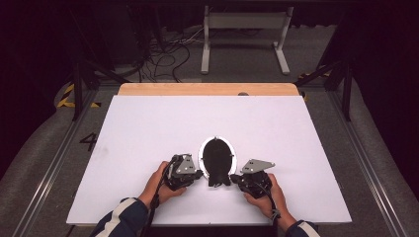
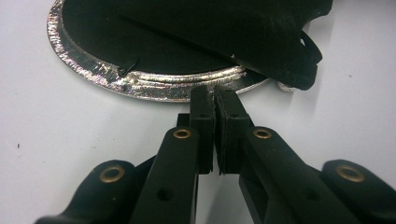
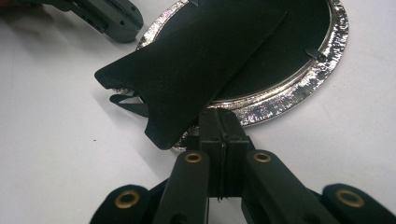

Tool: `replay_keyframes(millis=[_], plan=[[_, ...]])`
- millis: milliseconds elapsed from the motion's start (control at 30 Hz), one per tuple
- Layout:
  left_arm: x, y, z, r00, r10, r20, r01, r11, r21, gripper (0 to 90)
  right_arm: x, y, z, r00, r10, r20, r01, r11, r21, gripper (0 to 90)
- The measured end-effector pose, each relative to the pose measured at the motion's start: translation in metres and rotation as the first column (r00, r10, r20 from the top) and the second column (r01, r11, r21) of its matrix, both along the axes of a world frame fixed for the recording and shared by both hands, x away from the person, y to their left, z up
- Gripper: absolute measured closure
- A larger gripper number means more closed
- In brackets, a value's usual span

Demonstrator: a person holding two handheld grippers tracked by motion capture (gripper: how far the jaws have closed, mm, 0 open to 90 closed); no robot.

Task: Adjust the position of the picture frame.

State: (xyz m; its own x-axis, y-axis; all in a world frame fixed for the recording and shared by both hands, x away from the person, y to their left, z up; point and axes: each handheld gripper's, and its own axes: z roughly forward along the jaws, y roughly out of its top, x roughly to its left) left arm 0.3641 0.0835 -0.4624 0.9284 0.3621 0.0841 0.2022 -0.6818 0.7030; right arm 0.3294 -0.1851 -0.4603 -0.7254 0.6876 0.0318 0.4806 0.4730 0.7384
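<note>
A white sheet covers the counter, whose bare wooden edge shows along the far side. Beyond it stands a white metal frame on grey floor, beside tangled black cables. Yellow-black tape marks the floor at left, near a painted 4.

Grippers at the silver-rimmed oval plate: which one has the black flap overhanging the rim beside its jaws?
The right gripper: the black sheet flap hangs over the plate's silver rim right beside it. The left gripper meets bare rim.
</note>
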Motion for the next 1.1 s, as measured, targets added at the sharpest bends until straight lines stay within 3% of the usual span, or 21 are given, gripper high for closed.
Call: replay_keyframes(millis=[400, 1100], plan=[[0.004, -0.002, 0.001, 0.9998, 0.009, 0.018, -0.009, 0.9999, 0.009, 87.9, -0.003, 0.005, -0.001, 1.0000, 0.001, 0.002, -0.001, 1.000, 0.003, 90.0], [0.011, 0.001, 0.000, 0.9999, 0.012, 0.011, -0.012, 0.9999, 0.007, 88.3, -0.003, 0.012, -0.001, 0.9998, -0.002, 0.022, 0.003, 1.000, -0.016, 90.0]])
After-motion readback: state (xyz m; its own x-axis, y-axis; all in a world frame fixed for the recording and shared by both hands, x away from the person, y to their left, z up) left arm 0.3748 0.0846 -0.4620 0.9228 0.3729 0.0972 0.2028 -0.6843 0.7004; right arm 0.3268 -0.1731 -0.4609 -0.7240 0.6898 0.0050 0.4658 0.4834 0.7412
